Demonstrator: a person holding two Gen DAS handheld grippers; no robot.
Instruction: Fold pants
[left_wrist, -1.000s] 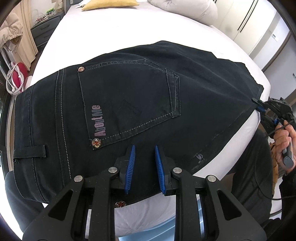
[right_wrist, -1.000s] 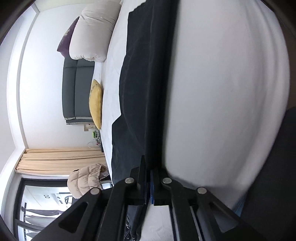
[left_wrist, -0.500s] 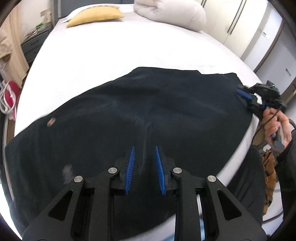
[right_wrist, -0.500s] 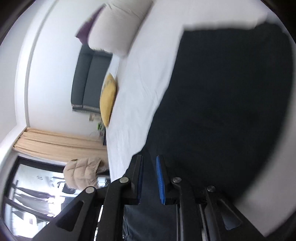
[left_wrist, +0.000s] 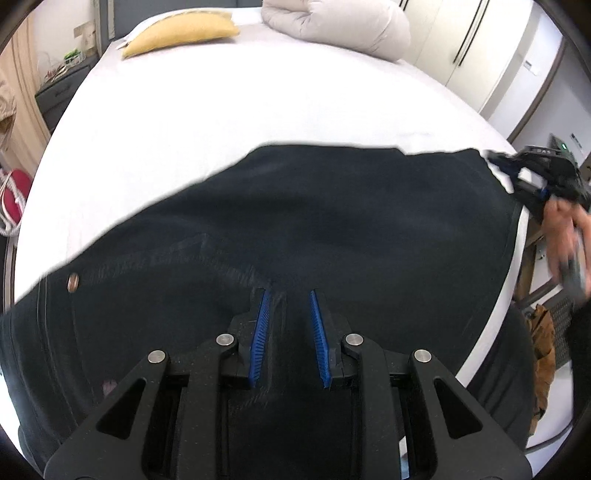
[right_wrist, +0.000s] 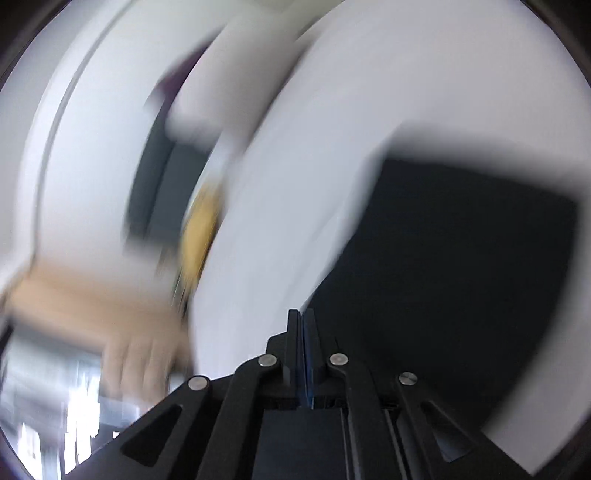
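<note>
Where pants (left_wrist: 332, 229) spread: yellow pillow (left_wrist: 181, 35) beyond

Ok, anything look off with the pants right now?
Nothing stands out. The black pants lie spread on the white bed, the right gripper shut at their corner, the left gripper open over them.

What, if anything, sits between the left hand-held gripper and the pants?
Nothing visible. The left hand-held gripper hangs open right over the pants, dark cloth showing between its fingers. The yellow pillow lies far up the bed.
</note>
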